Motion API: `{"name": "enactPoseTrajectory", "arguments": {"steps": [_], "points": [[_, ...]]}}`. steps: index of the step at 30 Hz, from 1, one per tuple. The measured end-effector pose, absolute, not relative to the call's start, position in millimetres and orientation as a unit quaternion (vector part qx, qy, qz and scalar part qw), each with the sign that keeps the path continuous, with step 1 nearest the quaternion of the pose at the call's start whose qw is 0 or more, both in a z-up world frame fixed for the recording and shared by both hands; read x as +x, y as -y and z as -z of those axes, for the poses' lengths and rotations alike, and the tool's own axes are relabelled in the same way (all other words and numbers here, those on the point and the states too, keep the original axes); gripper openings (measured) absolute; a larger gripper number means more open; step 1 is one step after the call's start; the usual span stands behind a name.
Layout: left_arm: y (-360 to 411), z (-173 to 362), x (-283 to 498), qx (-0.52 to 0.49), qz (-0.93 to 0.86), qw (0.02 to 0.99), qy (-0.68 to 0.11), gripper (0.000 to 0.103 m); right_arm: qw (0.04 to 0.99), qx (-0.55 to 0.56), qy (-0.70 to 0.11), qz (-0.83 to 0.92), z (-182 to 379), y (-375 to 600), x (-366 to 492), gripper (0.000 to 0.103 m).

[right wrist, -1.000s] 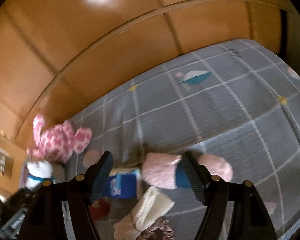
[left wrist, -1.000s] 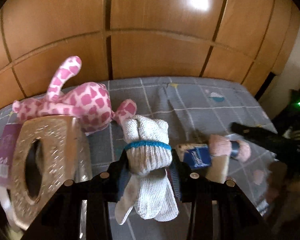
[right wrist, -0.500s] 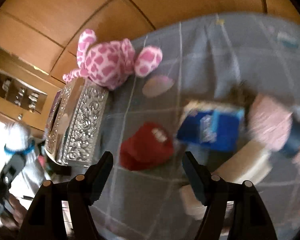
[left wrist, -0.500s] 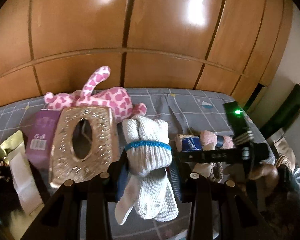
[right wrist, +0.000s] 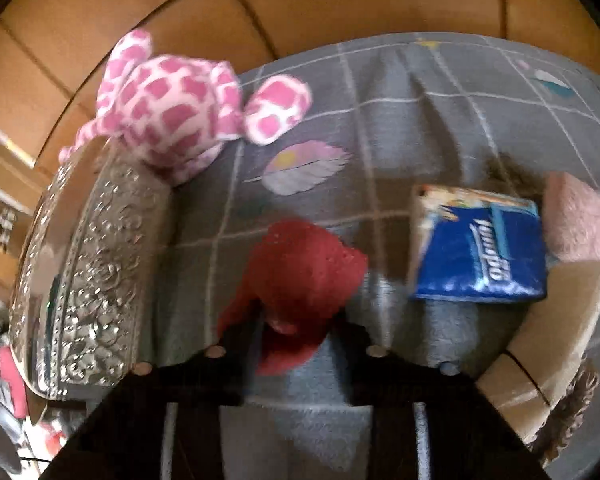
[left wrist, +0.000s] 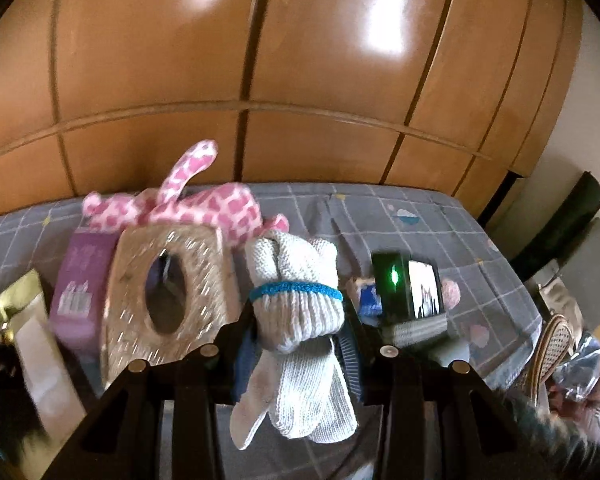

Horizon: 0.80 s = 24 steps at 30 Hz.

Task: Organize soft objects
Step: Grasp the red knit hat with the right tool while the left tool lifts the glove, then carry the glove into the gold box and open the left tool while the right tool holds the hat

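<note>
Grey checked bedspread (right wrist: 440, 120) against wooden wardrobe doors (left wrist: 300, 80), open ahead-right of right gripper (right wrist: 296, 320), clamped on one red knit piece (right wrist: 300, 272). Left gripper (left wrist: 296, 328) clenched around one white sock bundle (left wrist: 296, 300). One pink plush (right wrist: 172, 112), one silver tissue box (right wrist: 80, 280) left. Blurred edges.

One pink plush toy (right wrist: 172, 108), one glove bundle (left wrist: 296, 300), one red cloth (right wrist: 300, 276), one tissue pack (right wrist: 480, 248)

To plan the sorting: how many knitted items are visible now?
2. White knit bundle clamped in the left gripper; red knit piece between the right gripper fingers. Others may be hidden.
</note>
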<state>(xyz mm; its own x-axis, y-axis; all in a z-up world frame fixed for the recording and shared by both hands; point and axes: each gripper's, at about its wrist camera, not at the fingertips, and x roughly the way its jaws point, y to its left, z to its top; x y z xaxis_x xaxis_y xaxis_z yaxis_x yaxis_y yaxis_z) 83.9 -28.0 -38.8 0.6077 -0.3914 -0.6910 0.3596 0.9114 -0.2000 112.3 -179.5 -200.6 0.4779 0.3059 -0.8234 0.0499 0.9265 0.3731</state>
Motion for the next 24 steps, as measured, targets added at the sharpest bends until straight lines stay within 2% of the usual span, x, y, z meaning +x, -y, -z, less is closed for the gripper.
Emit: {"name": "enactPoseTrajectory", "arguments": {"steps": [7,12,19,24], "points": [[63.1,35.8,142.9,-0.015,0.221,0.887,-0.405,0.039,0.843,0.181,-0.496,-0.098,204.0,184.4,107.5,0.028],[54.4,26.7,199.8,-0.037,0.182,0.896,-0.404,0.039,0.845,0.187,-0.489,-0.106,203.9,191.7,105.1,0.027],[-38.1,10.8,256.9,-0.085,0.064,0.914,-0.392,0.039,0.857,0.16,-0.479,-0.101,201.8,185.2,103.8,0.027],[-122.6,14.3,245.8,-0.105,-0.016,0.918,-0.383,0.039,0.859,0.155,-0.477,-0.099,202.6,188.3,103.2,0.027]]}}
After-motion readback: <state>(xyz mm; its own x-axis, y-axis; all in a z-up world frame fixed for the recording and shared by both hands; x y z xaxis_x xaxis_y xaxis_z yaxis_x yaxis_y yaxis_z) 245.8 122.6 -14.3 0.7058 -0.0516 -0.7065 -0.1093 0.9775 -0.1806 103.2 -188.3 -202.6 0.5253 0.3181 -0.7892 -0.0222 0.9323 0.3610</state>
